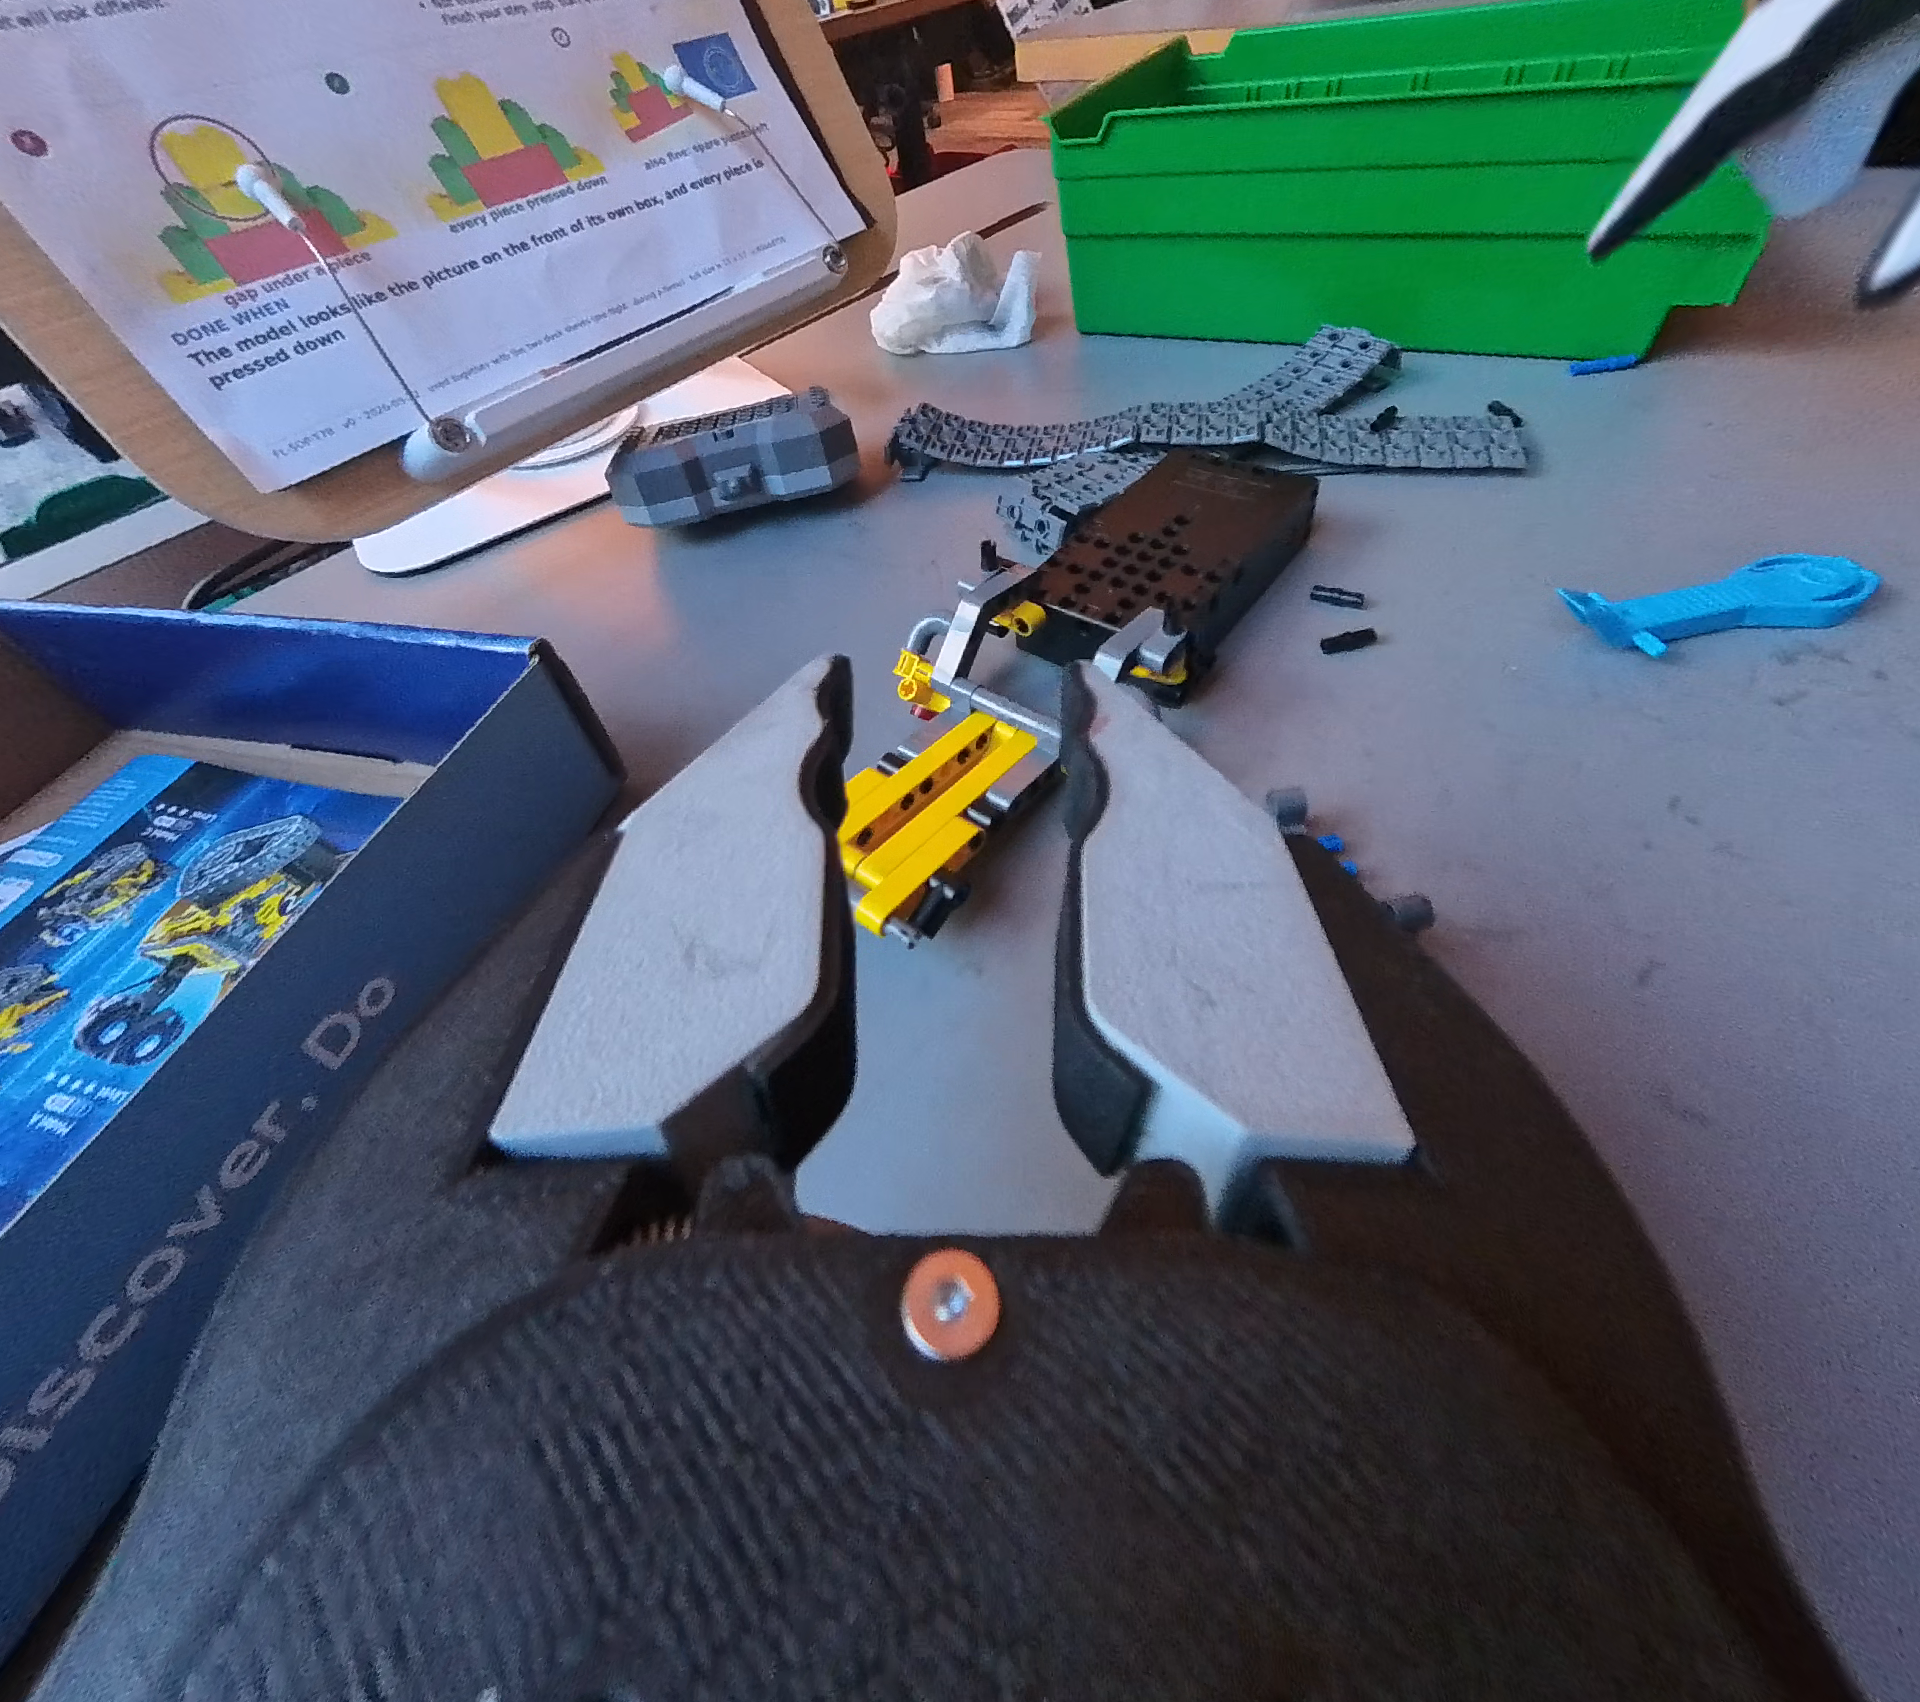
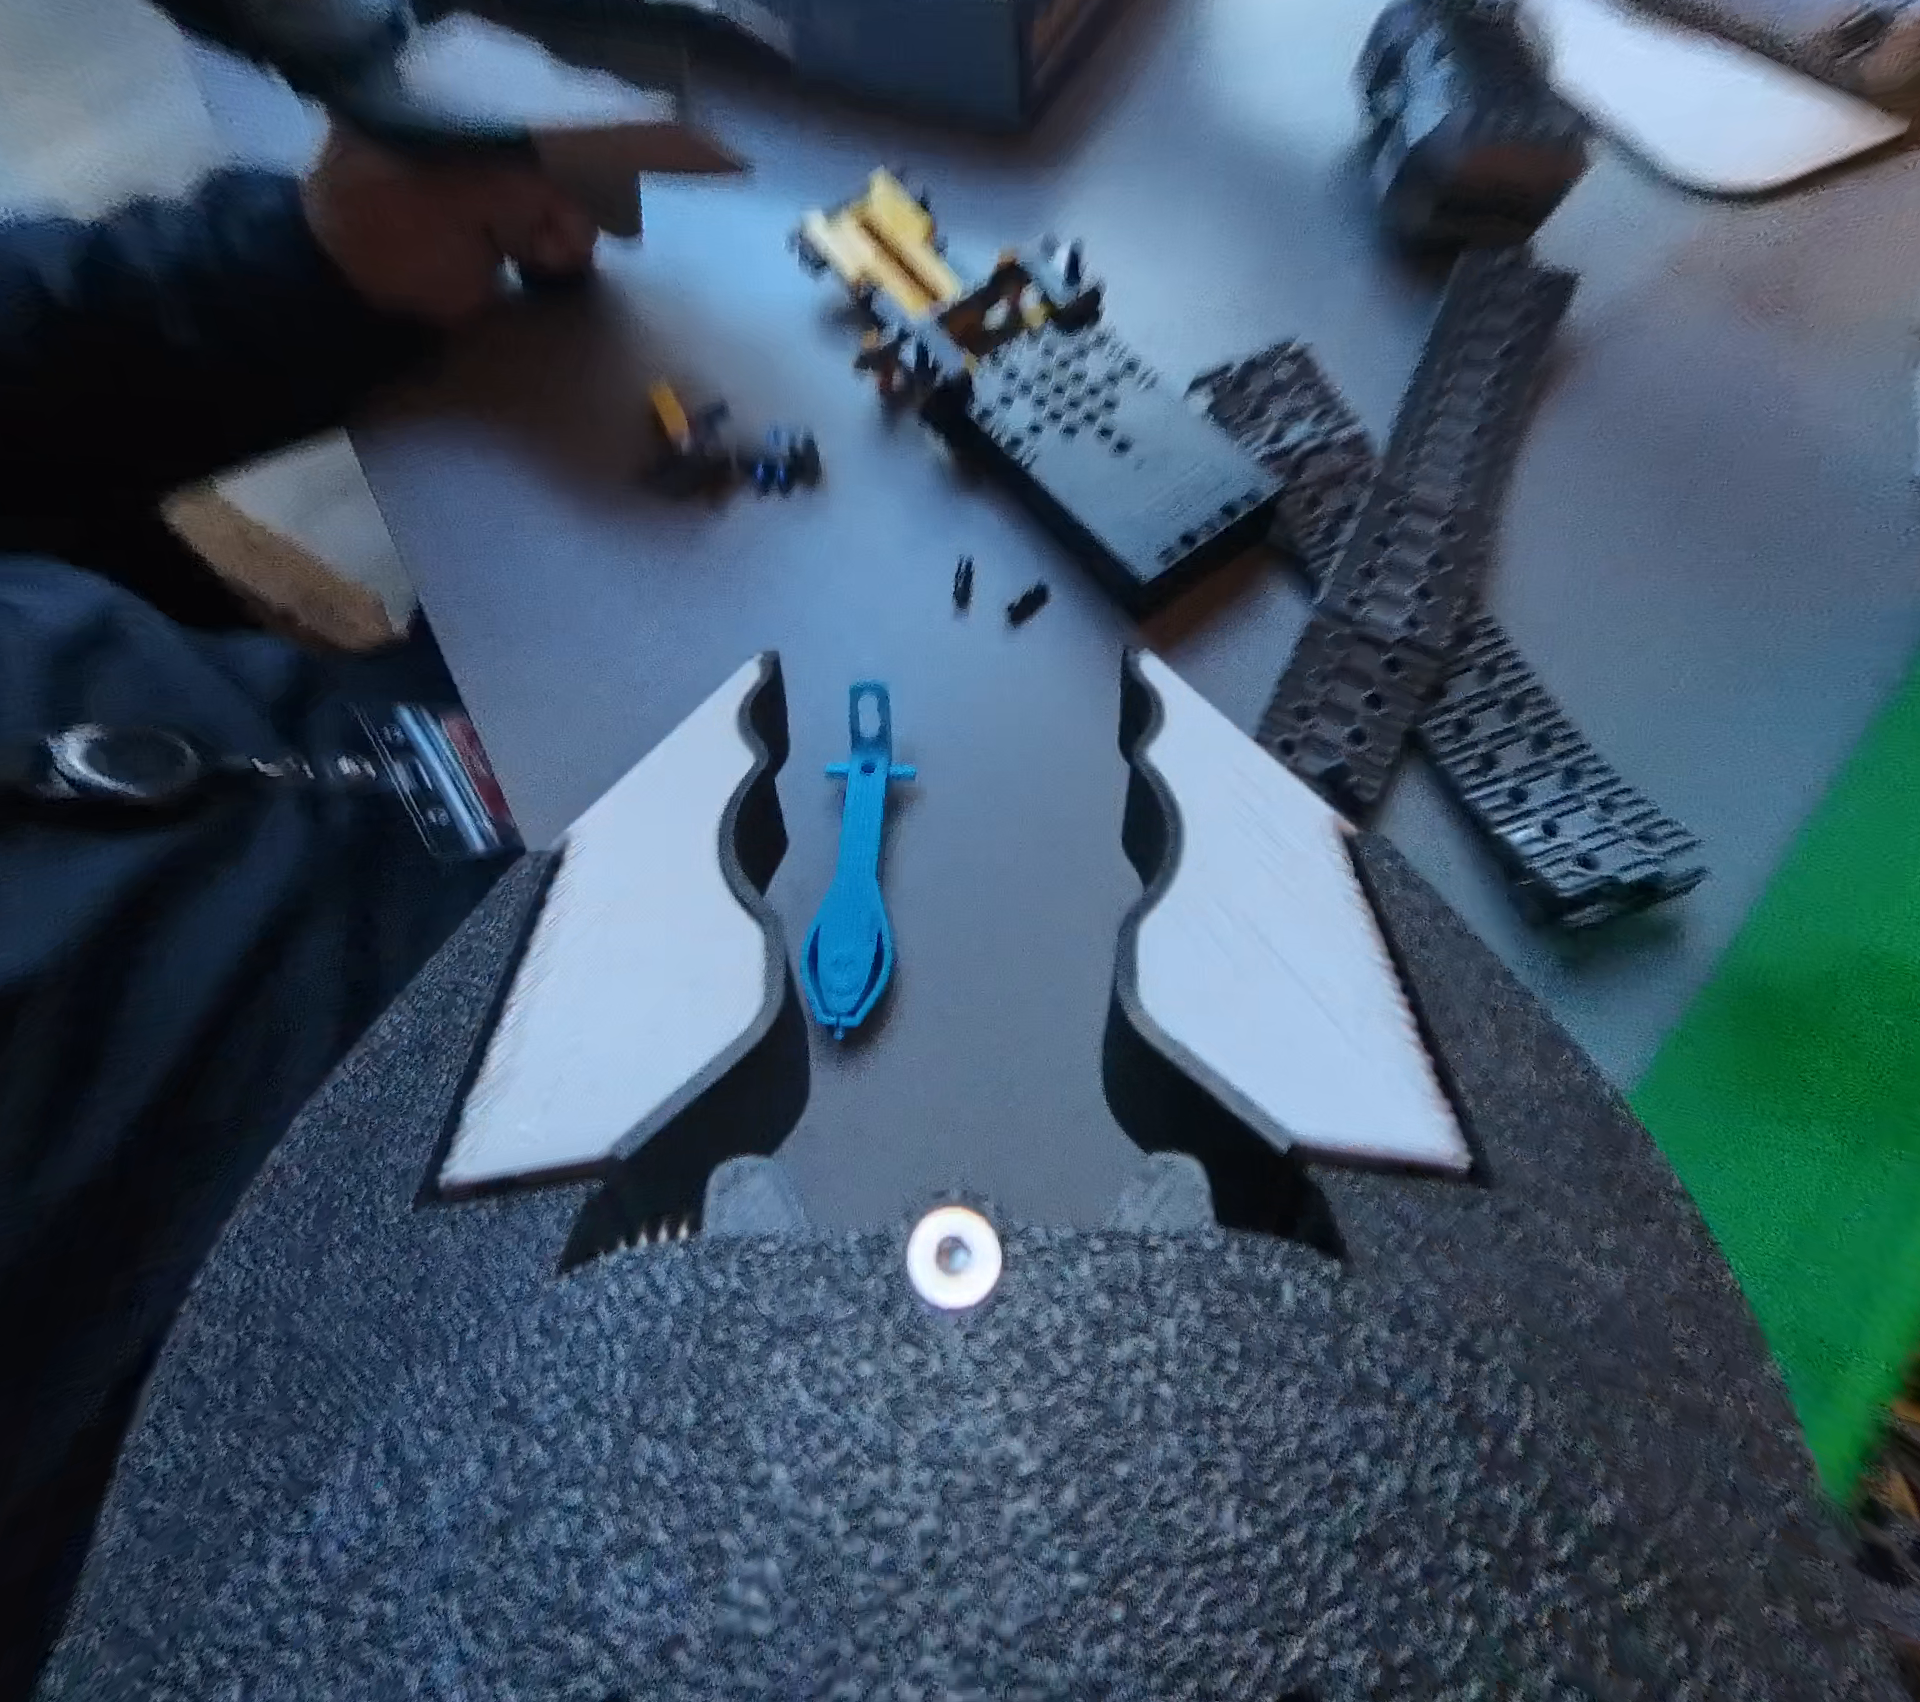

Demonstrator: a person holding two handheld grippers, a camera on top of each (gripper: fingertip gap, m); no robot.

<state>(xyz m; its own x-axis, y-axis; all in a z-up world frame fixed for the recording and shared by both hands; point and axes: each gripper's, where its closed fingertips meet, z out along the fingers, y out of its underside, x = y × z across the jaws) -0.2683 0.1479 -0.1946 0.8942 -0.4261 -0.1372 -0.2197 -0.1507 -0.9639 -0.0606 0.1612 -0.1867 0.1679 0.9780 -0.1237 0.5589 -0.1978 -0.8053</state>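
Note:
My left gripper (image 1: pixel 951 686) is open, its fingers on either side of a yellow beam assembly (image 1: pixel 930 811) that lies on the grey table. That assembly joins a black perforated block (image 1: pixel 1164 561). In the blurred right wrist view the same yellow assembly (image 2: pixel 883 239) and black block (image 2: pixel 1101 447) lie farther off. My right gripper (image 2: pixel 951 676) is open and empty above the table, and a blue brick-separator tool (image 2: pixel 854 863) lies flat between its fingers. The tool also shows in the left wrist view (image 1: pixel 1725 603). The right gripper shows at the top right of the left wrist view (image 1: pixel 1766 42).
Grey track strips (image 1: pixel 1216 431) (image 2: pixel 1434 572), a grey tread-wrapped part (image 1: pixel 732 463), small black pins (image 1: pixel 1345 618) and crumpled tissue (image 1: pixel 956 296) lie about. A green bin (image 1: pixel 1392 177) stands behind. A blue set box (image 1: pixel 260 904) is left; an instruction stand (image 1: pixel 416 94) behind it. A sleeve (image 2: pixel 156 302) shows left. The tips of one gripper are about 20 cm away from the tips of the other. The black perforated block (image 1: pixel 1164 561) lies around 12 cm away from my left fingertips. It is also in sight in the right wrist view (image 2: pixel 1072 423).

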